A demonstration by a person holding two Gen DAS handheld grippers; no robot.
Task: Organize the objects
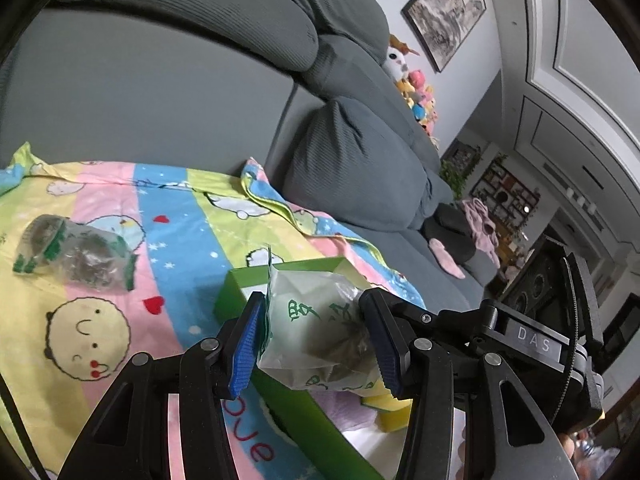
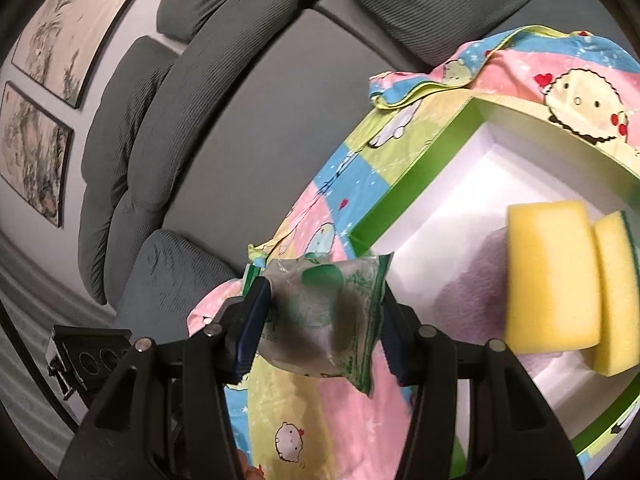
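Observation:
My left gripper (image 1: 316,344) is shut on a clear plastic packet with green print (image 1: 320,336) and holds it above the green box (image 1: 236,292). My right gripper (image 2: 320,320) is shut on a similar green-printed packet (image 2: 324,316), held just left of the box's green wall (image 2: 400,196). The box has a white inside (image 2: 472,176) and holds two yellow sponges (image 2: 552,276) and a purple cloth (image 2: 472,300). A third packet (image 1: 76,252) lies on the blanket to the left in the left wrist view.
A striped cartoon blanket (image 1: 168,208) covers the grey sofa seat (image 1: 140,92) under the box. Sofa back cushions (image 2: 200,92) stand behind. Plush toys (image 1: 416,84) and a pink cloth (image 1: 480,224) lie further along the sofa.

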